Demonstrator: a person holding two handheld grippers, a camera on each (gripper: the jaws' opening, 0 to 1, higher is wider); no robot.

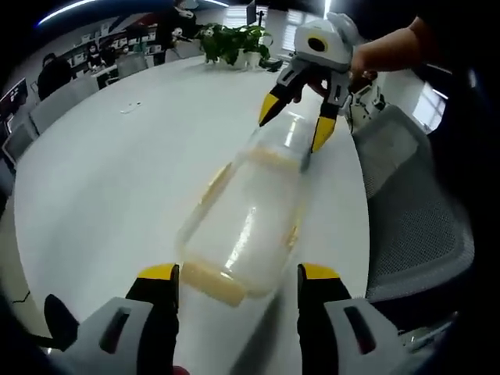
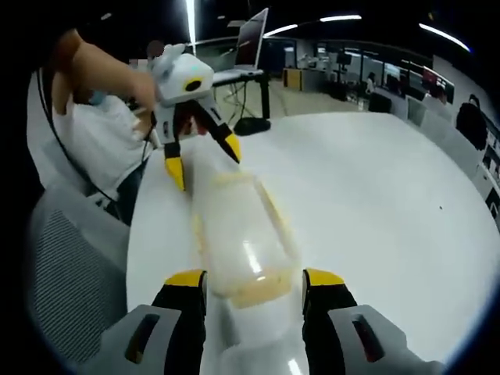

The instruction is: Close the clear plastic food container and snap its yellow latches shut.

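Container (image 1: 248,226) lies between both grippers' open jaws.

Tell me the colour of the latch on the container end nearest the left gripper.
Yellow. The latch on the clear container shows best in the left gripper view, between the left gripper tips.

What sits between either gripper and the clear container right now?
Nothing visible. The clear plastic food container with yellow latches lies on the round white table, the left gripper at one end and the right gripper at the other, both with open jaws.
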